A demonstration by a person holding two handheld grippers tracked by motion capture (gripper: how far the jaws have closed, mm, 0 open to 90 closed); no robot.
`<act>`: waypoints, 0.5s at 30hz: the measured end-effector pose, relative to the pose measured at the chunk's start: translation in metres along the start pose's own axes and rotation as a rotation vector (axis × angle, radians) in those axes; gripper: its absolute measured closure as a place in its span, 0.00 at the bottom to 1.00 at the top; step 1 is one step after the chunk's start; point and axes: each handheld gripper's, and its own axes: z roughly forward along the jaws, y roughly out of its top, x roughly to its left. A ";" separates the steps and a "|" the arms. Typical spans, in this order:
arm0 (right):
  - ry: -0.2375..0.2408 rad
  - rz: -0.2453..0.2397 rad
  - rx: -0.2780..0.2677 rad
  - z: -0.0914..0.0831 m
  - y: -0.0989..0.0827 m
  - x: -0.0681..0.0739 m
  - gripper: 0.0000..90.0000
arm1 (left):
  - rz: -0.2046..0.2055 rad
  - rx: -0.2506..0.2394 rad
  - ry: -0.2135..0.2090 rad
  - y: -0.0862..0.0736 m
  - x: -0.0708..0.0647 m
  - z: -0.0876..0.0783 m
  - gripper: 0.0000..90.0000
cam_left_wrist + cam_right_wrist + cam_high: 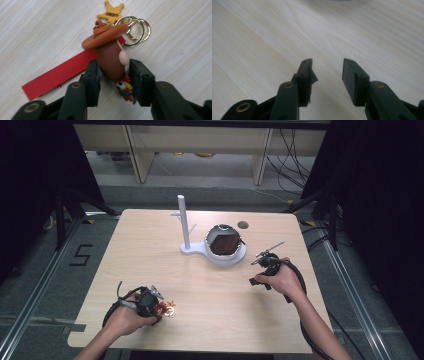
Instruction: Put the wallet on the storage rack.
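A keychain figure with a brown cowboy hat, a red strap, a gold star badge and two key rings lies on the wooden table. My left gripper is shut on the figure's brown body, one pad on each side. In the high view this gripper sits near the front left of the table with the keychain at its tips. My right gripper rests at the right side, jaws open with nothing between them, over bare wood.
A white stand with a tall post and short pegs rises at the table's middle back. Joined to its base is a round white dish holding something dark brown. A small dark hole marks the tabletop behind it.
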 end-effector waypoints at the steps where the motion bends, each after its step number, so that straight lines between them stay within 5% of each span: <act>1: 0.002 0.001 0.002 0.000 0.000 0.000 0.67 | 0.019 -0.007 0.007 0.000 0.002 0.000 0.73; 9: 0.006 0.007 0.004 0.000 -0.004 -0.001 0.67 | -0.010 -0.022 0.005 -0.005 0.000 -0.001 0.75; 15: 0.005 0.021 0.015 0.001 -0.005 0.000 0.67 | 0.055 0.010 0.025 -0.003 0.002 -0.005 0.75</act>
